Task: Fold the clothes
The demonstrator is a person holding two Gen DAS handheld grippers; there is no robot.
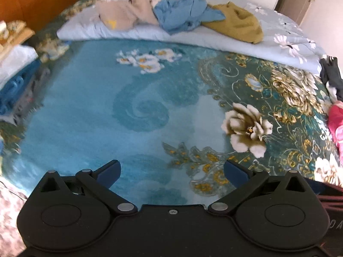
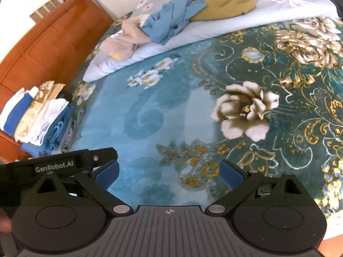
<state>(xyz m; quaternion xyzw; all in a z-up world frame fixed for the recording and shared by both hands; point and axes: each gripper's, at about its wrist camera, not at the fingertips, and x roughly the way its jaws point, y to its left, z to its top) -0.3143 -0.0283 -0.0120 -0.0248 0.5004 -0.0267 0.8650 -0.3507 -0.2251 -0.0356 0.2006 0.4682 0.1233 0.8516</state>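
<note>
Both the left hand-held gripper (image 1: 171,169) and the right hand-held gripper (image 2: 169,169) hover spread apart and empty over the bedspread (image 1: 107,107), probably free to fetch the crumpled blue shirt (image 1: 184,12) beyond it.

The bedspread (image 1: 90,107) is teal-blue with swirls, white flowers and gold scrollwork on dark green toward three o'clock. At twelve o'clock lie a beige garment (image 1: 126,10), a blue garment (image 1: 182,12) and a mustard garment (image 1: 238,21) on a pale-blue floral quilt (image 1: 278,45). The headboard (image 2: 42,49) is orange-brown.

I see a bed with a blue-green blanket (image 1: 139,107) full of big flowers. A light blue quilt (image 1: 214,40) lies across its far side. A brown wooden headboard (image 2: 42,49) stands at the bed's end. A door (image 1: 308,0) is in the far corner.
</note>
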